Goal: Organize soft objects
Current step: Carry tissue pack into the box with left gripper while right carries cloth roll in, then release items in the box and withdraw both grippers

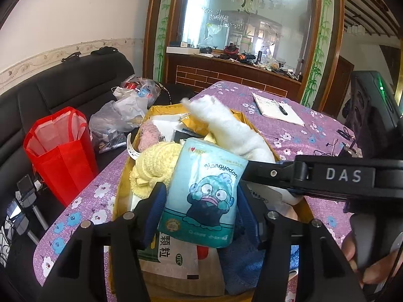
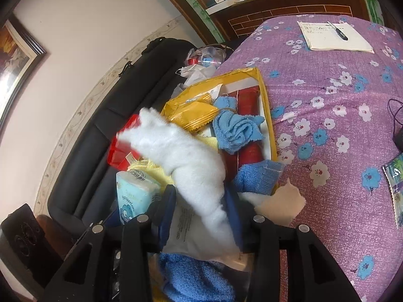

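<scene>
A yellow box (image 1: pixel 121 196) on the purple flowered table holds soft things and packets. My left gripper (image 1: pixel 201 201) is shut on a light blue Hangyodon tissue pack (image 1: pixel 204 191) and holds it above the box. My right gripper (image 2: pixel 201 201) is shut on a white fluffy cloth (image 2: pixel 186 161), lifted over the box; this cloth also shows in the left wrist view (image 1: pixel 231 128). The tissue pack shows at the left in the right wrist view (image 2: pixel 133 191). A yellow towel (image 1: pixel 153 163), blue towels (image 2: pixel 236 130) and a pink cloth (image 1: pixel 148 133) lie in the box.
A red bag (image 1: pixel 60 151) and plastic bags (image 1: pixel 118 115) sit on the black sofa to the left. A notebook with a pen (image 2: pixel 335 35) lies at the table's far side. Gold snack packets (image 2: pixel 196 115) and a medicine box (image 1: pixel 171 254) lie in the yellow box.
</scene>
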`<state>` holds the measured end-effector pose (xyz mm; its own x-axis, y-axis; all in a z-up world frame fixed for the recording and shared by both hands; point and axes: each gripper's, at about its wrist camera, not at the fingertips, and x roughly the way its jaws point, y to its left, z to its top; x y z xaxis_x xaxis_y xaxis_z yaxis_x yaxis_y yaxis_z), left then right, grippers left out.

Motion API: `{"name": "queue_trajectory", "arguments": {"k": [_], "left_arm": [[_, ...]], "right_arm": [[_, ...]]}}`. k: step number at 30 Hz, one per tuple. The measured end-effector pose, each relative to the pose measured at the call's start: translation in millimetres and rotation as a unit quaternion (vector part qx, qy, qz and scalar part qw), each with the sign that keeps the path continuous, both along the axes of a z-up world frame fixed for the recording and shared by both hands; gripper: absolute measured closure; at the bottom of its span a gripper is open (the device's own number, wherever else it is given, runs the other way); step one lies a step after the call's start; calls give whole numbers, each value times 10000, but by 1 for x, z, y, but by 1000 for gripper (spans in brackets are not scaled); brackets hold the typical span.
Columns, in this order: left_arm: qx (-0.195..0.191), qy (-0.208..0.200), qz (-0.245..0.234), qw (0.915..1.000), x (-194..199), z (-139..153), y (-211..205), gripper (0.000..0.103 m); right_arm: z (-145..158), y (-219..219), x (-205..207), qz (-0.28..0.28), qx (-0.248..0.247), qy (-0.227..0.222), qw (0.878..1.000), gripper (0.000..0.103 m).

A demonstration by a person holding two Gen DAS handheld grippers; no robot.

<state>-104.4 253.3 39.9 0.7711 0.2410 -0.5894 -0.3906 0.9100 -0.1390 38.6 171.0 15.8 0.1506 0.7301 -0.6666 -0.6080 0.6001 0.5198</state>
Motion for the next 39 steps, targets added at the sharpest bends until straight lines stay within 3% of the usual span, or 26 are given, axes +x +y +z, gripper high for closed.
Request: {"name": "queue_trajectory", "arguments": {"k": [7, 18, 31, 39], "left_arm": [[-22, 5, 13, 10000, 1, -2, 3, 42], [32, 58, 39, 10000, 0, -4, 9, 30], [206, 26, 134, 9997, -4, 5, 5, 17], [307, 45, 176, 9994, -6, 10, -1, 10]], "right_arm": [[1, -2, -3, 34, -6, -29, 10000, 57], [6, -6, -8, 80, 73, 44, 9999, 41], [21, -19, -17, 144, 266, -39, 9995, 33], [32, -33, -24, 88, 343, -203, 9992, 19]]}}
